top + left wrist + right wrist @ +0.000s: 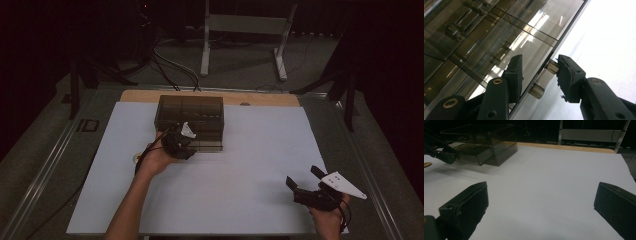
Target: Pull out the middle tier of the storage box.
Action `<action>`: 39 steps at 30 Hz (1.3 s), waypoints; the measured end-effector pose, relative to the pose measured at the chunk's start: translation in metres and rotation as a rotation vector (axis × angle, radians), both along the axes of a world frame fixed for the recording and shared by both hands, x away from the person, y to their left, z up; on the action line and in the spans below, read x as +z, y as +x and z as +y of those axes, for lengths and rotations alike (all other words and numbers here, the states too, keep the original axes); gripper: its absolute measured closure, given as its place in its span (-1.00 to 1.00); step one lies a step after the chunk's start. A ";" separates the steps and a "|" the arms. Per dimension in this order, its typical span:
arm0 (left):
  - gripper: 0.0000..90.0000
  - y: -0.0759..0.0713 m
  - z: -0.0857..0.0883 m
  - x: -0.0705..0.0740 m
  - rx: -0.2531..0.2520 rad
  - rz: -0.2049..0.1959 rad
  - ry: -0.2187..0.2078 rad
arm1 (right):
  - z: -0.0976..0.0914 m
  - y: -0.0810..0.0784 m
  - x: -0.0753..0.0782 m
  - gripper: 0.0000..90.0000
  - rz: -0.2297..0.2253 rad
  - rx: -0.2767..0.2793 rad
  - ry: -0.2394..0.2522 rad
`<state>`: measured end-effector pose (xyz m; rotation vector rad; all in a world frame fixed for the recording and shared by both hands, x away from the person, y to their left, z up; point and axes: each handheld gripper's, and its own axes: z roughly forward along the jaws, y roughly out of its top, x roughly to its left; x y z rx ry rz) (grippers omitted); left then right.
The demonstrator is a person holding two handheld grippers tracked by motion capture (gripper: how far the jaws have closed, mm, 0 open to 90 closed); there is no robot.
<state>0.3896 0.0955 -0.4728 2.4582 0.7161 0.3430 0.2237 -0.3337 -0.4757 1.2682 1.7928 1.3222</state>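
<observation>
A smoky transparent drawer box (189, 121) is seen standing on the white sheet (250, 165) that covers the table, toward the far side and a little left of centre; a strip of bare wooden tabletop (210, 96) is left showing behind it. In the right gripper view the same box (481, 143) is placed at the upper left, and one drawer appears drawn out a little from its front.

The left gripper (178, 143) is held by the left hand (157, 159) against the front of the box. In the left gripper view its jaws are spread apart around a small metal handle (544, 79) fixed to the edge of a drawer front: the jaw on the right of that view is touching the end of the handle, while the other jaw is laid against the tinted drawer panel (499, 50), apart from the handle. The handle is therefore straddled but not pinched.

The right gripper (305, 186) is held by the right hand (327, 216) near the front right corner of the sheet, well apart from the box. Its jaws are spread wide with nothing between them, and in the right gripper view only bare white sheet (549, 190) is framed by the two black jaws
</observation>
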 end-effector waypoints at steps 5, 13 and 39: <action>0.30 -0.003 0.002 -0.001 -0.006 -0.001 -0.004 | 0.000 0.000 0.000 -1.00 -0.001 0.000 0.000; 0.30 -0.006 0.003 -0.002 -0.010 0.000 0.000 | 0.000 0.000 0.000 -1.00 -0.001 -0.001 -0.001; -0.99 -0.005 0.008 0.013 0.124 -0.049 -0.147 | 0.001 0.000 0.000 -1.00 -0.001 0.000 -0.001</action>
